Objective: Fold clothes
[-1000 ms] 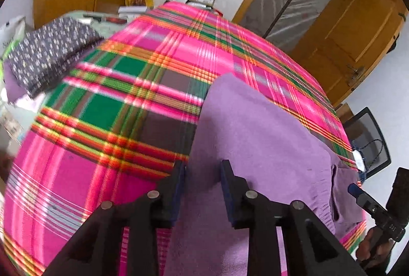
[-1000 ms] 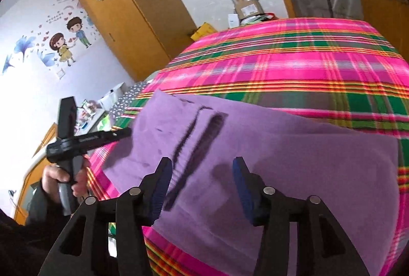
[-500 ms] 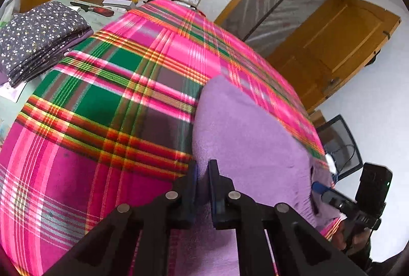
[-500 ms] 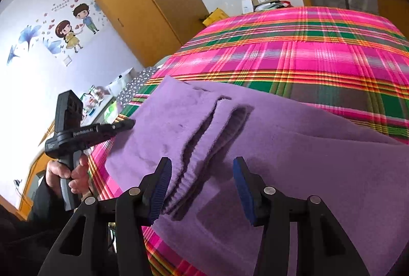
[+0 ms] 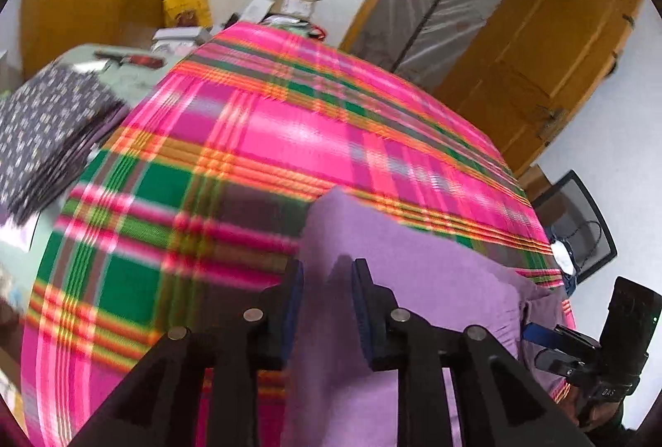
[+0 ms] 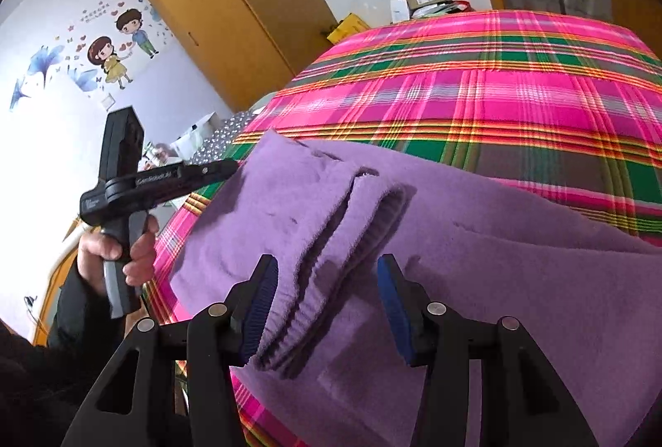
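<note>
A purple fleece garment (image 5: 413, 281) lies spread on the pink plaid bed cover (image 5: 269, 132). My left gripper (image 5: 327, 273) is open, its jaws astride the garment's left edge near a corner. In the right wrist view the garment (image 6: 496, 261) shows folded cuffs with ribbed hems (image 6: 331, 265). My right gripper (image 6: 327, 273) is open, with its jaws either side of those hems, just above the cloth. The left gripper (image 6: 207, 170) also shows there, held in a hand at the garment's far corner.
A stack of dark dotted folded cloth (image 5: 45, 132) lies on a side table at the left. Boxes (image 5: 289, 0) stand past the bed's far end. A wooden wardrobe (image 6: 231, 13) and a wooden door (image 5: 538, 75) flank the bed. A chair (image 5: 579, 223) stands at the right.
My left gripper closed on the garment's edge half a second ago and has now opened again. My right gripper stayed open and moved closer over the ribbed hems.
</note>
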### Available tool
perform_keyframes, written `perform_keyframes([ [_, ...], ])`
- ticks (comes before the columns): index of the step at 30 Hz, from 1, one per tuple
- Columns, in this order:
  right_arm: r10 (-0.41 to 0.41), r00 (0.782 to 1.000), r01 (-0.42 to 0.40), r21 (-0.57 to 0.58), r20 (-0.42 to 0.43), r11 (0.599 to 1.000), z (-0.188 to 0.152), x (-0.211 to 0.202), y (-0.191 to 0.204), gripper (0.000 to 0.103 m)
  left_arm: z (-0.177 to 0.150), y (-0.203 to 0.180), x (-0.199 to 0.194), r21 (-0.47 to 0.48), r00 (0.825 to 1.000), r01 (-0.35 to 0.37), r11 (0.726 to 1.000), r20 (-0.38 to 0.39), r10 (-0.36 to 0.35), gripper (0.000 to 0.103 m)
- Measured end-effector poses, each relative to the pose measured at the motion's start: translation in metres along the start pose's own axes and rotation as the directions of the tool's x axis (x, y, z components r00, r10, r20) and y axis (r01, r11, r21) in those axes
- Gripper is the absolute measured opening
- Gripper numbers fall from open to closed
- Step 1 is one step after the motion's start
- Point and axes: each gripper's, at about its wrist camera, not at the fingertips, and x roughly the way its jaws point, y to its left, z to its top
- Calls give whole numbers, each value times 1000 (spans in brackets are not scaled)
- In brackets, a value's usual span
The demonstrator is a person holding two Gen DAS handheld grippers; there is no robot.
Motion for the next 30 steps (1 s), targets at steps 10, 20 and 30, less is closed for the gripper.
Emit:
perform_keyframes([
  [10, -6, 1000, 6, 30, 6, 1000, 4, 3, -5, 52, 4, -4, 24, 54, 997, -55, 997, -41, 58, 24],
  [20, 3, 1000, -3, 47, 0, 999, 6, 10, -7, 52, 17, 18, 22, -15, 999, -25, 1000, -37, 25, 31],
  [30, -2, 1000, 2, 59, -3, 998, 5, 11, -8, 52, 19, 40, 34, -130, 989, 135, 982, -47, -142, 11],
])
